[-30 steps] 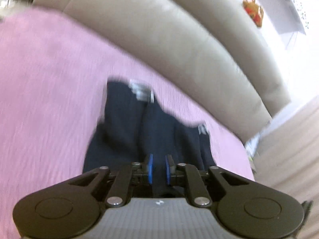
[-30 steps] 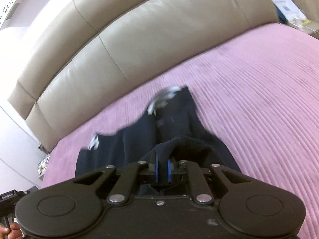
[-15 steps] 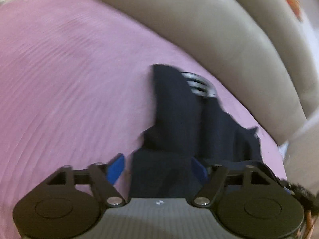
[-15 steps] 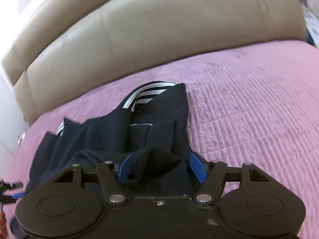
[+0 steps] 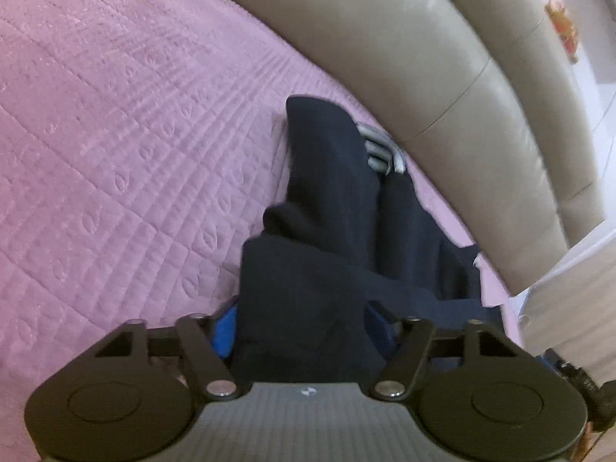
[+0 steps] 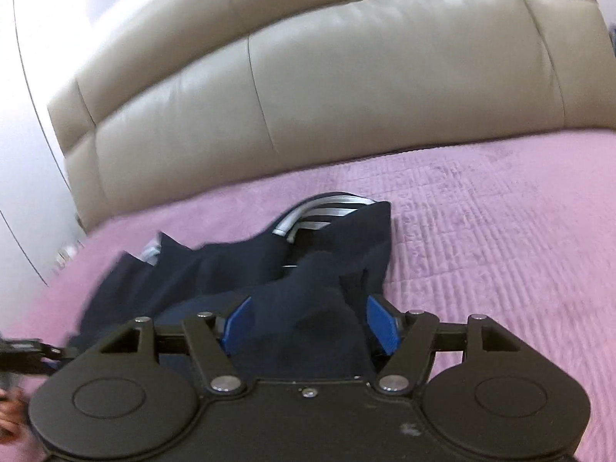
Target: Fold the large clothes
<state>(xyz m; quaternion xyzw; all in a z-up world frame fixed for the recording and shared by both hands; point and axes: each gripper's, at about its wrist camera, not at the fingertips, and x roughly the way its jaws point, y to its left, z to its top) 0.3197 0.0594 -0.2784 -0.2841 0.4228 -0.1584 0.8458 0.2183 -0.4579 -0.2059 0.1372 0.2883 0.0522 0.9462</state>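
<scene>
A second earlier I had both grippers pinched tight on the dark cloth; by this moment I had let go. My left gripper (image 5: 300, 325) stood with its blue pads spread wide, gripping nothing, though a fold of the navy garment (image 5: 338, 238) lay loose in the gap between them. My right gripper (image 6: 310, 321) stood the same way, pads wide apart, a hump of the garment (image 6: 308, 269) bunched between them but not squeezed. The garment had dropped from my hold onto the pink quilt (image 5: 115, 134), where it lay crumpled near the cushion.

From the left camera I could see an orange toy (image 5: 564, 19) up on the ledge beyond the beige cushion (image 5: 423, 57), and a strip of pale floor at the right edge. The right camera showed neither of these; it gave me the cushion (image 6: 385, 77) head on, more quilt (image 6: 500, 231) to the right, and the other handle with a bit of my hand at the lower left edge.

The garment ran lengthwise away from both grippers toward the cushion, its striped grey-and-white trim (image 6: 319, 211) at the far end, nearest the cushion, and its bulk at my end.
</scene>
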